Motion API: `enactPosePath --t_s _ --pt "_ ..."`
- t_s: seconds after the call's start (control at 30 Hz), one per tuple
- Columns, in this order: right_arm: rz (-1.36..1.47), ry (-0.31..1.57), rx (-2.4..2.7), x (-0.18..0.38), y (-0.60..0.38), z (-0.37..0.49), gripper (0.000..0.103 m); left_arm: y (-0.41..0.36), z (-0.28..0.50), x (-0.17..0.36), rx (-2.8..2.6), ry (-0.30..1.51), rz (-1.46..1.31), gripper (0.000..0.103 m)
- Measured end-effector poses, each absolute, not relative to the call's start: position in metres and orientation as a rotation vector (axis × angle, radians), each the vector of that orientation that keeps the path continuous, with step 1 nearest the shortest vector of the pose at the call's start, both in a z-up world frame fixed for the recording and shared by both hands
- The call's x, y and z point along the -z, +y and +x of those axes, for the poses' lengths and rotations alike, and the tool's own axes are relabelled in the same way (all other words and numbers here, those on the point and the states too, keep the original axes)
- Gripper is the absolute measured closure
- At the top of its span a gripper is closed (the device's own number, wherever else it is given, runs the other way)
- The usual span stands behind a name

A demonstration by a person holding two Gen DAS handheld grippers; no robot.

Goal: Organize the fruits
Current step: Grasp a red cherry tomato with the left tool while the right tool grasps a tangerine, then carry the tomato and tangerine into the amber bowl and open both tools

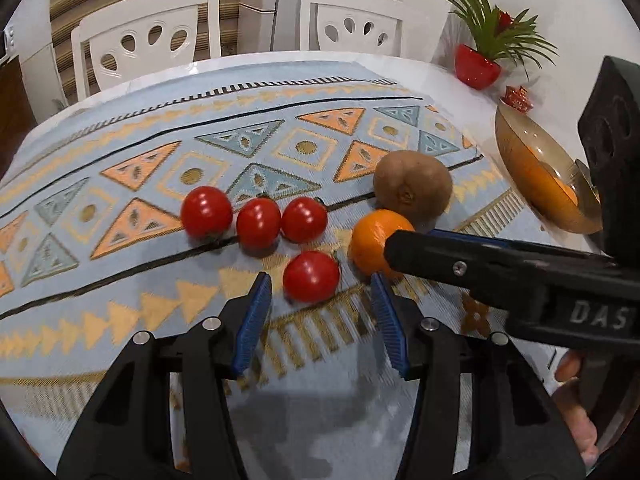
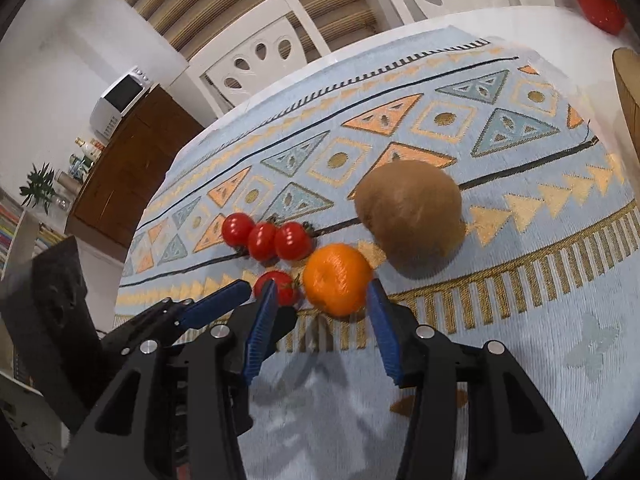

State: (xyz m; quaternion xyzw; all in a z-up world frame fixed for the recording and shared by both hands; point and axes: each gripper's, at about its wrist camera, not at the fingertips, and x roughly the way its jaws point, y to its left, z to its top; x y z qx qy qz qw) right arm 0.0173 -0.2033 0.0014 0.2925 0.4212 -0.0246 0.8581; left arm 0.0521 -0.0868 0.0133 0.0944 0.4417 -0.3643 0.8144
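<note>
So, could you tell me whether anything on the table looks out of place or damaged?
Nothing looks spilled or damaged. The only oddity is a brown potato-like item lying among the fruit, beside the orange and four tomatoes; three sit in a row and one apart, nearer the open left gripper.

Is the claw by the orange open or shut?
Open. The right gripper has its blue pads spread apart, with the orange sitting on the cloth just ahead between them, not squeezed.
</note>
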Motion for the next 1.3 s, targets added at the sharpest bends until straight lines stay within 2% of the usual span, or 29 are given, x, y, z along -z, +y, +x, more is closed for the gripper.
enactPosePath --t_s 0.37,0.4,0.43,0.47,0.5,0.77,0.93,1.07,1.3 --pt "0.608 0.888 0.094 0.018 -0.201 0.035 0.050 -0.096 0.055 0.000 0.754 0.902 0.244 0.052" --pt "0.598 0.874 0.100 0.018 -0.201 0.034 0.053 -0.097 0.054 0.000 0.748 0.895 0.257 0.055" --pt "0.581 0.866 0.108 0.017 -0.199 0.034 0.062 -0.098 0.052 0.001 0.744 0.887 0.267 0.060" --pt "0.570 0.868 0.108 0.017 -0.198 0.034 0.062 -0.098 0.051 0.001 0.742 0.884 0.272 0.071" --pt "0.573 0.864 0.108 0.017 -0.198 0.032 0.062 -0.097 0.051 0.001 0.740 0.881 0.271 0.073" --pt "0.616 0.803 0.081 -0.002 -0.203 0.000 0.062 -0.087 0.040 -0.012 0.757 0.810 0.229 0.073" --pt "0.604 0.749 0.092 -0.029 -0.217 -0.033 0.062 -0.088 0.023 -0.033 0.780 0.758 0.199 0.073" --pt "0.586 0.653 0.188 -0.063 -0.251 -0.071 0.062 -0.108 -0.003 -0.073 0.843 0.683 0.200 0.073" --pt "0.603 0.530 0.444 -0.100 -0.335 -0.142 0.062 -0.195 -0.038 -0.123 1.022 0.635 0.217 0.073"
